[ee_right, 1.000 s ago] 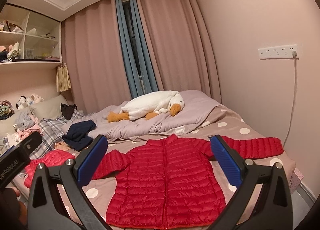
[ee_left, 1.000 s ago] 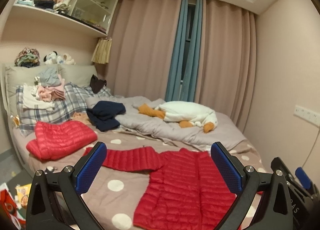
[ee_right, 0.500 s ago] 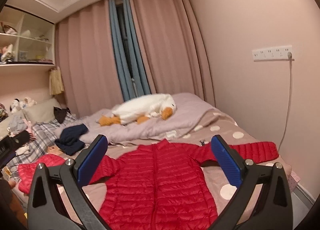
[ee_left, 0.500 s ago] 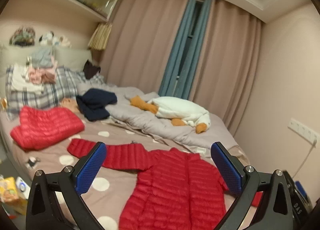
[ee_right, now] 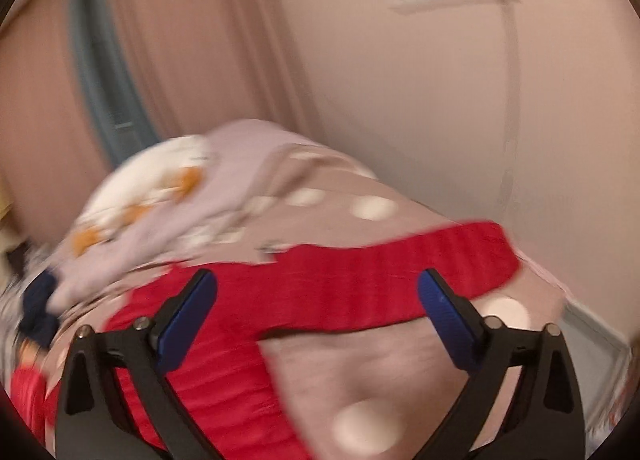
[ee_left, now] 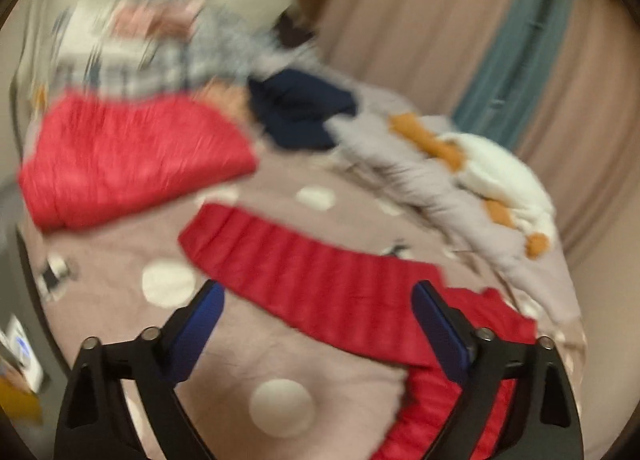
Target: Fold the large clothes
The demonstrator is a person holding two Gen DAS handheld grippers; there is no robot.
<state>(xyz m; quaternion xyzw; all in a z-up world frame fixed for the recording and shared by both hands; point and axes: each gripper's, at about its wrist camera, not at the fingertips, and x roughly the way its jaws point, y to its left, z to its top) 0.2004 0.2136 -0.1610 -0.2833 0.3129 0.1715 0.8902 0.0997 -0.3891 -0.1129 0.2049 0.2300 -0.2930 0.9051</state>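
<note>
Left gripper (ee_left: 318, 302): its jaws are closing but standing wide apart, with nothing pressed between the blue pads; it is hanging over one sleeve of the jacket, and a second ago it was looking across the whole bed from higher up.
Right gripper (ee_right: 318, 292): its jaws are also closing yet wide apart and gripping nothing; it is now aiming down at the jacket's other sleeve, where earlier it was facing the whole jacket front.
Jacket (ee_left: 320, 280): the red puffer is lying spread flat on the bed, in the same place as before, sleeves stretched out to both sides.
Bed (ee_left: 120, 300): its dotted cover is filling far more of both views than a second ago.
Folded jacket (ee_left: 132, 159): a second red one is lying near the pillows, well apart from the spread one.
Toy goose (ee_left: 504, 175): it is lying on the grey quilt beyond the jacket.
Sharpness: both views are blurring, unlike the crisp earlier ones.
</note>
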